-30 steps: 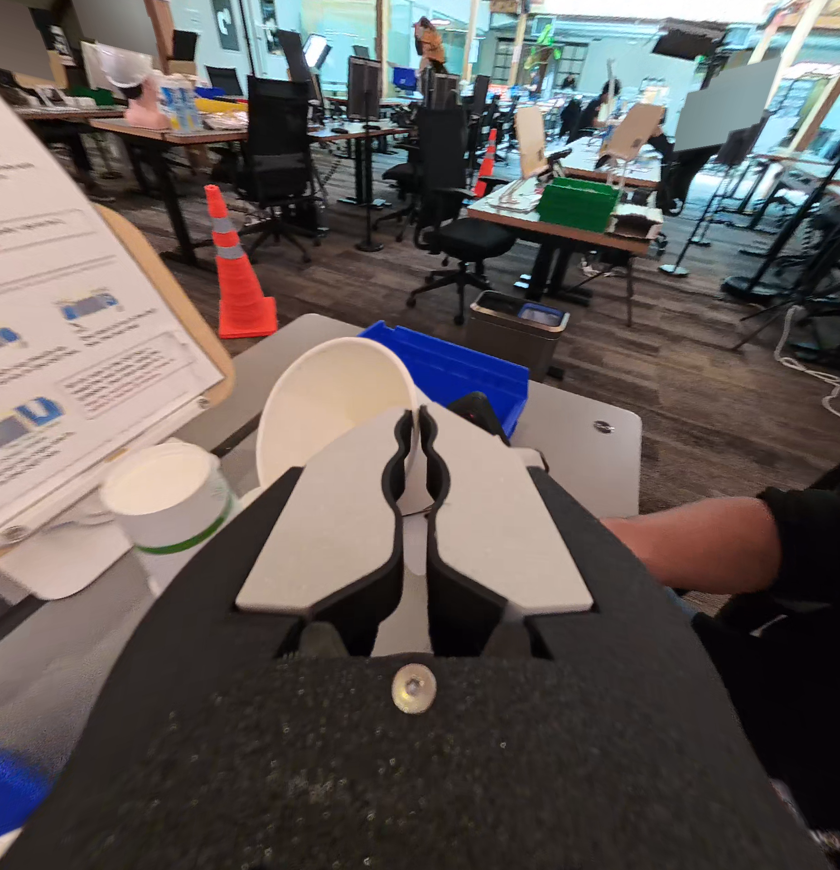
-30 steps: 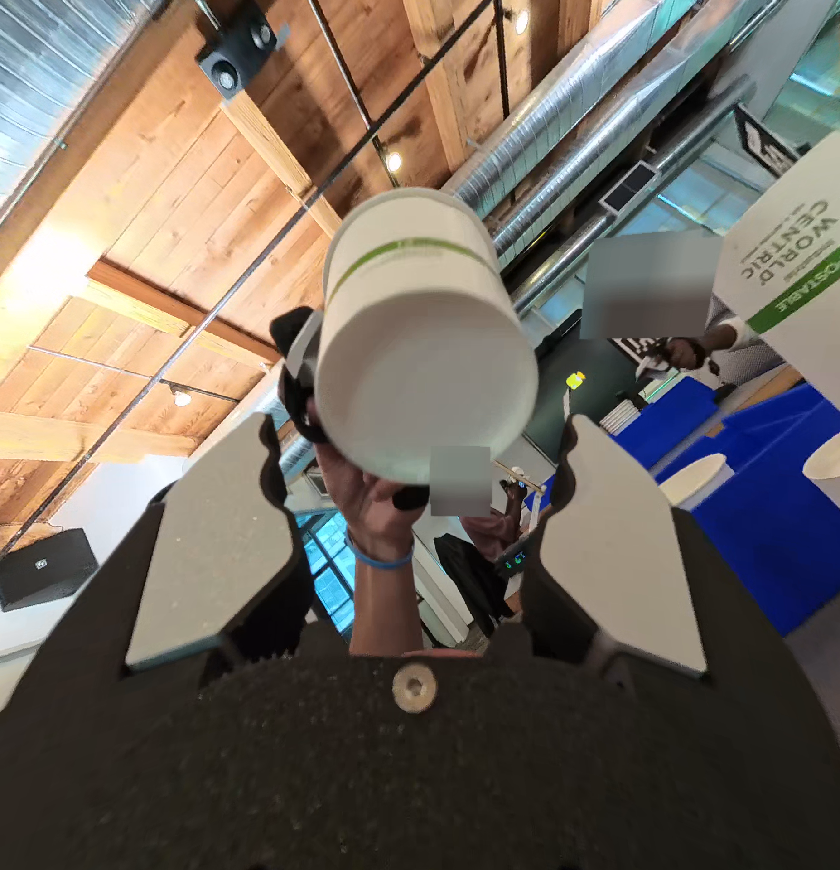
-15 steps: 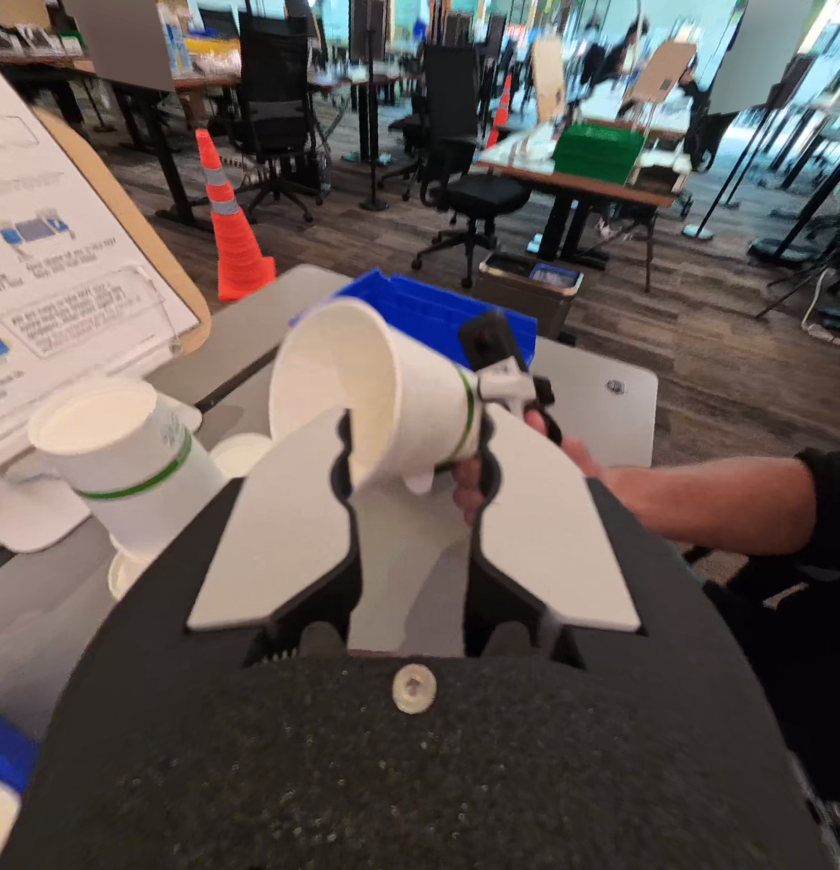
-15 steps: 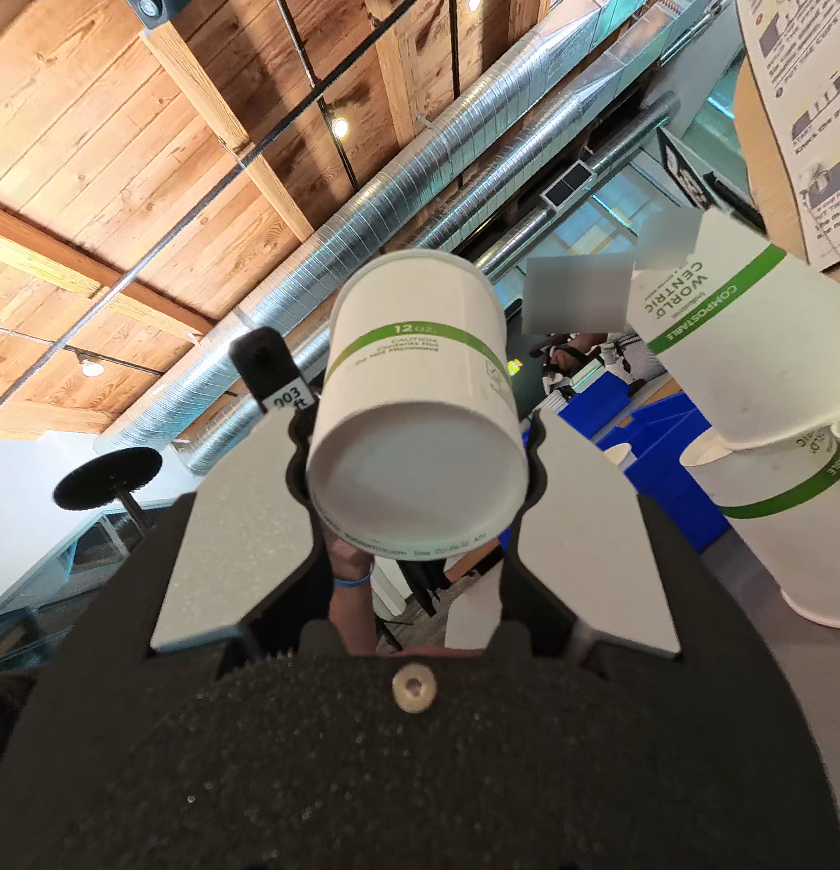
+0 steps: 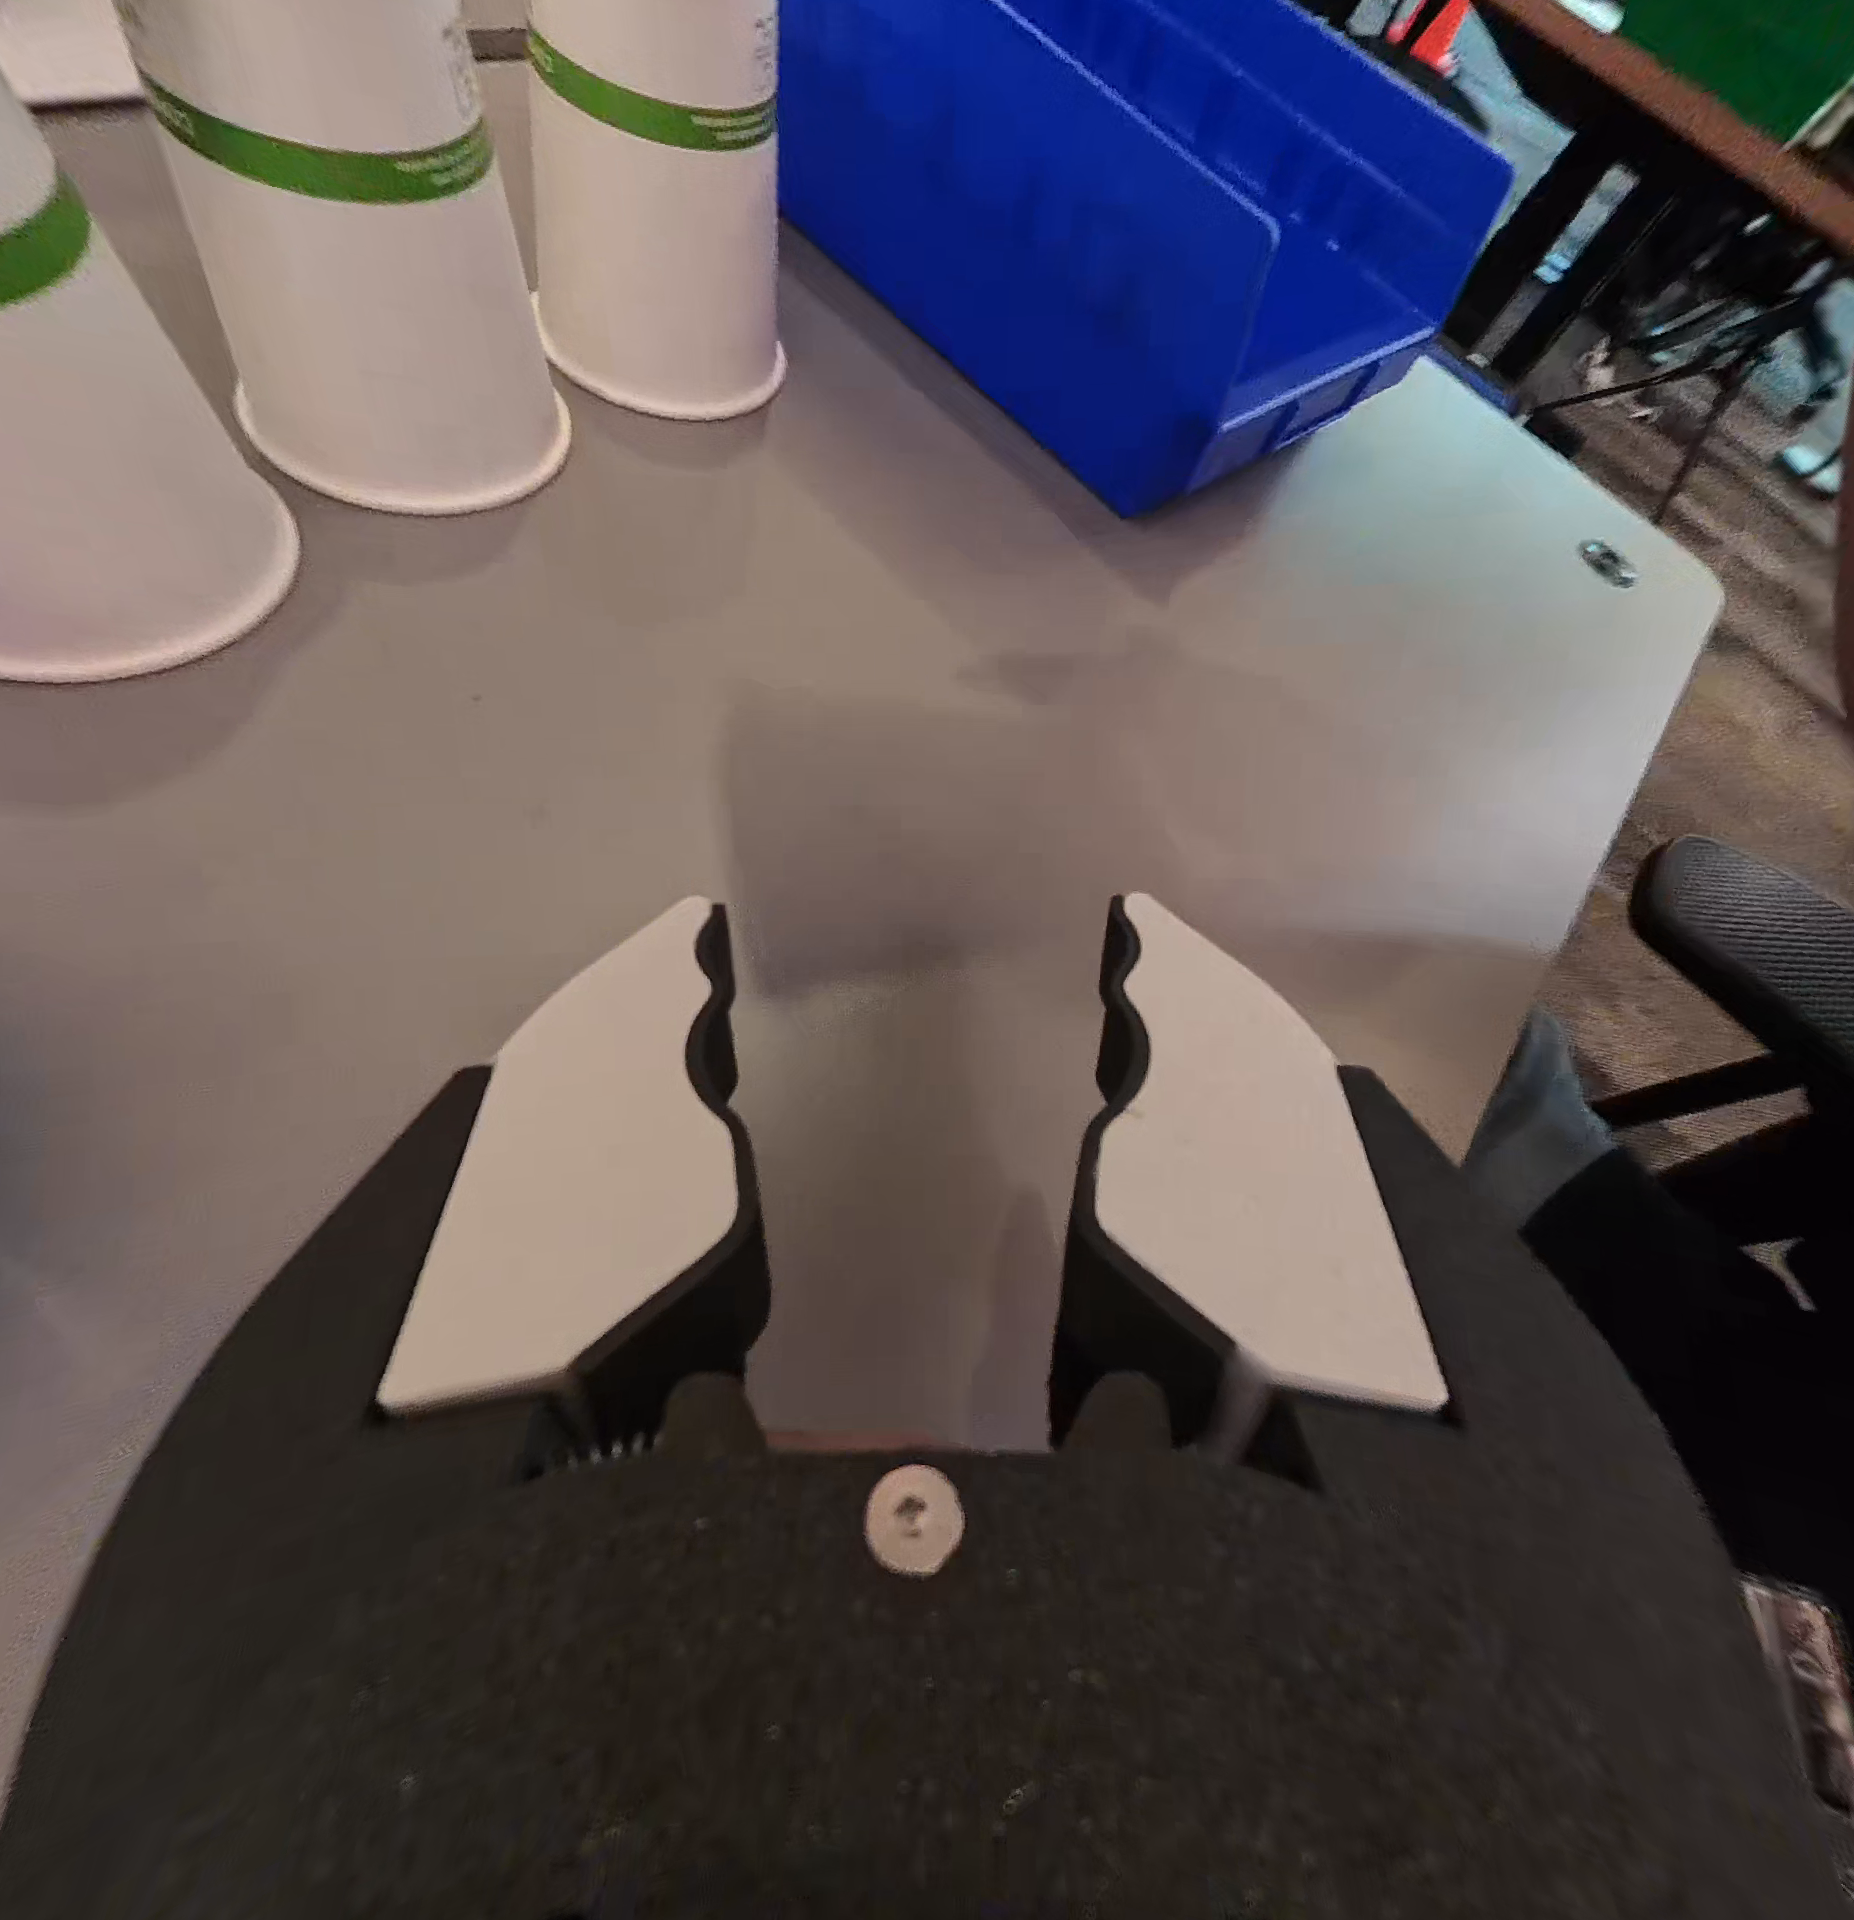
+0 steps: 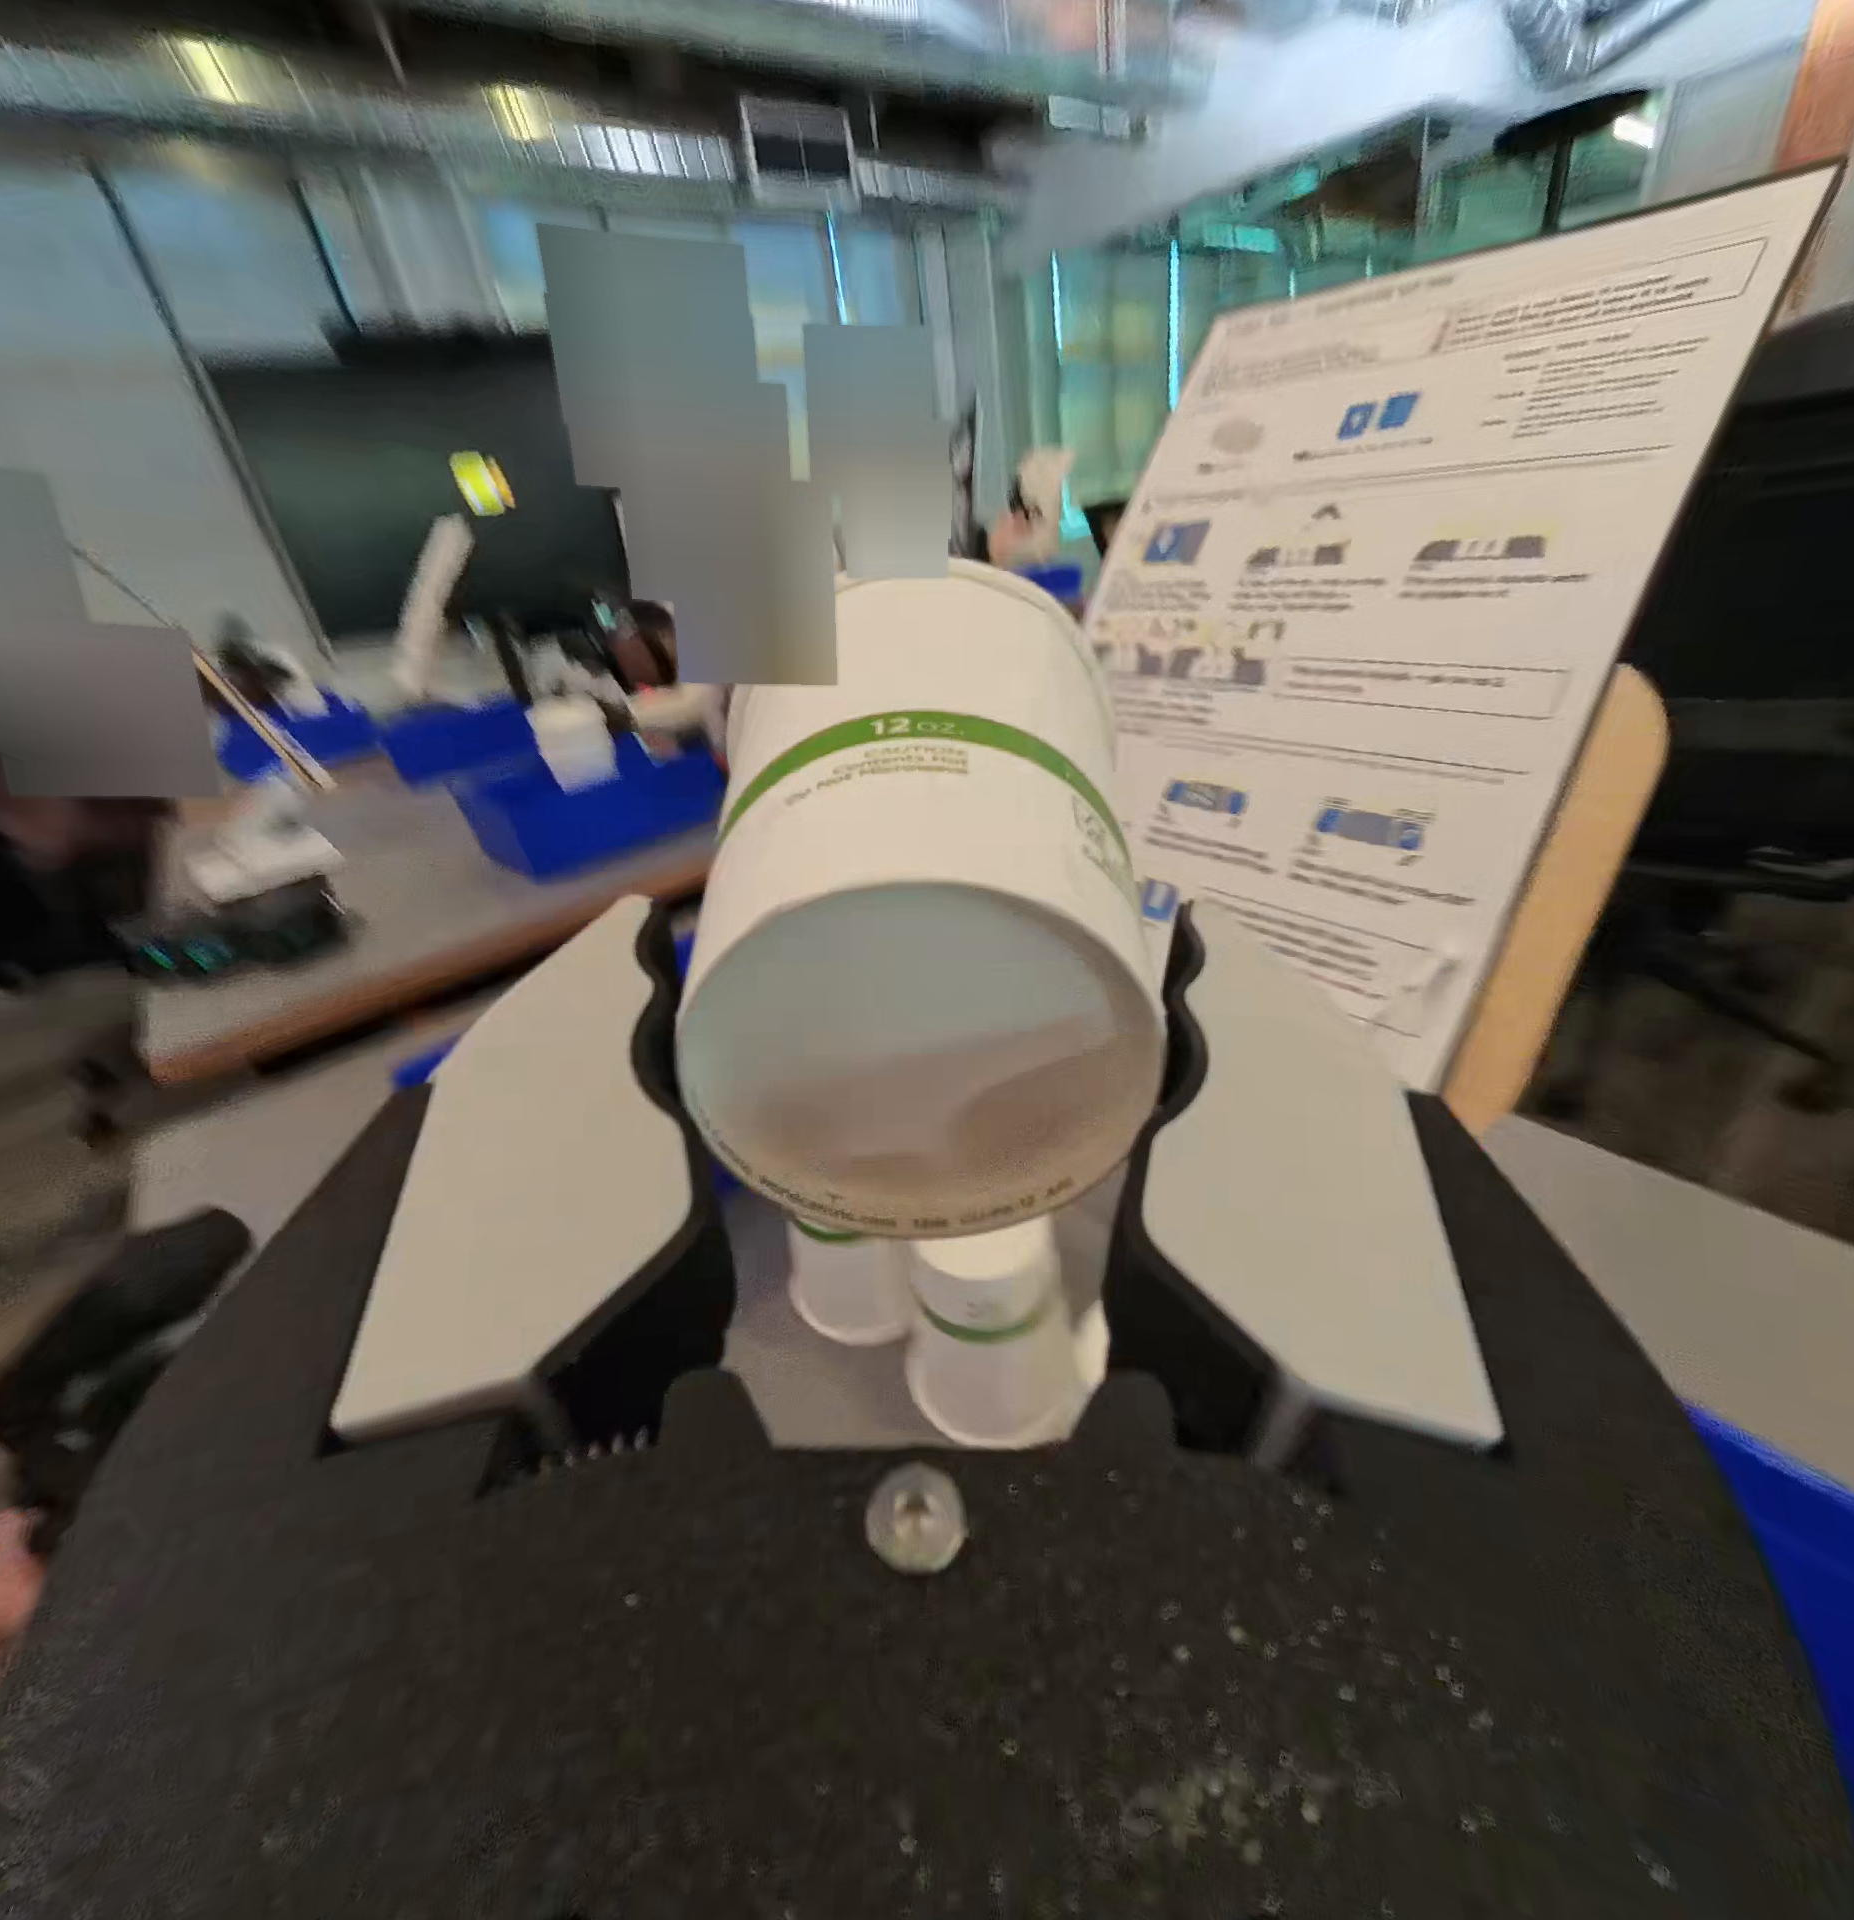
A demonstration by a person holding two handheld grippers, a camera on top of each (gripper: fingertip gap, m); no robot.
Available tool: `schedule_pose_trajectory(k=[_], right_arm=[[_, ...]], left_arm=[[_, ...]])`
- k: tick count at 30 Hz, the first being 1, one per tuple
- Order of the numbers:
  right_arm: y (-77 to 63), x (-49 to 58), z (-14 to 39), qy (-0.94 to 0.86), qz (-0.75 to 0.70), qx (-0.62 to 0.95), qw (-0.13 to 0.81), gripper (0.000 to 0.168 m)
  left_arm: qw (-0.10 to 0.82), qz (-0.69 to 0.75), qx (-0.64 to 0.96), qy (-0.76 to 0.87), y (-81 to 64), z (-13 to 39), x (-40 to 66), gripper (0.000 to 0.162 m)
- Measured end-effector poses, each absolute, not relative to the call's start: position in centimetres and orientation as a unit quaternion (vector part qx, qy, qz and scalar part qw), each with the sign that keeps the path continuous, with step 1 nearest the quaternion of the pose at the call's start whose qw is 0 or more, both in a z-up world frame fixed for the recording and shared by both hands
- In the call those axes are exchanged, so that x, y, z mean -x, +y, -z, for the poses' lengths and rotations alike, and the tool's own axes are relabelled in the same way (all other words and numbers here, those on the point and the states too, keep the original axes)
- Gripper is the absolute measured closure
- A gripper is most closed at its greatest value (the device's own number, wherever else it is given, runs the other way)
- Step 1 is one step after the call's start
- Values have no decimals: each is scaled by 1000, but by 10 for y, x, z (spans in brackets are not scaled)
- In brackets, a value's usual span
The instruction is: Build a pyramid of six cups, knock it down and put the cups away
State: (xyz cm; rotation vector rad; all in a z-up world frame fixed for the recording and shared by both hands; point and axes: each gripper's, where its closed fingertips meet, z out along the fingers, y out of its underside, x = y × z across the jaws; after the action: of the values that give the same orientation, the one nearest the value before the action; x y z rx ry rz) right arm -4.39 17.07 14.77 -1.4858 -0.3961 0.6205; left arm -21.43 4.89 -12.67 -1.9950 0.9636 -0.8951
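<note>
My right gripper (image 6: 918, 971) is shut on a white paper cup with a green band (image 6: 918, 904), held on its side with its base toward the camera. Below it, two upside-down white cups (image 6: 980, 1340) stand on the grey table. In the left wrist view, three upside-down white cups with green bands (image 5: 362, 260) stand in a row on the grey table (image 5: 902, 675) at the upper left. My left gripper (image 5: 912, 935) is open and empty, low over bare table to the right of those cups.
A blue bin (image 5: 1110, 239) stands at the far right of the table, beside the cups. An instruction board on a wooden stand (image 6: 1422, 644) leans behind the cups. A black chair (image 5: 1764, 956) is off the table's right edge. Other desks with blue bins (image 6: 580, 790) lie beyond.
My left gripper let go of the cup, opened and swung down over the table. My right gripper closed on that cup and tilted from the ceiling down toward the table.
</note>
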Motion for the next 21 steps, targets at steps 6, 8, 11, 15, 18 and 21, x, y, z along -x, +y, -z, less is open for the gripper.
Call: schedule_pose_trajectory(k=[6,8,11,15,18,21], right_arm=[[242,44,-126,-351,-57,803,478,79],[259,49,-107,-400,-37,827,392,79],[273,58,-75,-458,-16,846,271,79],[277,62,-30,-500,15,857,128,79],[279,67,-4,-502,9,862,71,79],[279,70,11,-499,-2,866,33,79]], left_arm=[[364,337,776,390,53,134,217,97],[364,334,775,392,54,134,217,97],[363,331,774,400,53,135,217,97],[362,329,772,405,52,136,217,97],[359,335,773,402,53,135,218,97],[353,346,773,398,51,135,218,97]])
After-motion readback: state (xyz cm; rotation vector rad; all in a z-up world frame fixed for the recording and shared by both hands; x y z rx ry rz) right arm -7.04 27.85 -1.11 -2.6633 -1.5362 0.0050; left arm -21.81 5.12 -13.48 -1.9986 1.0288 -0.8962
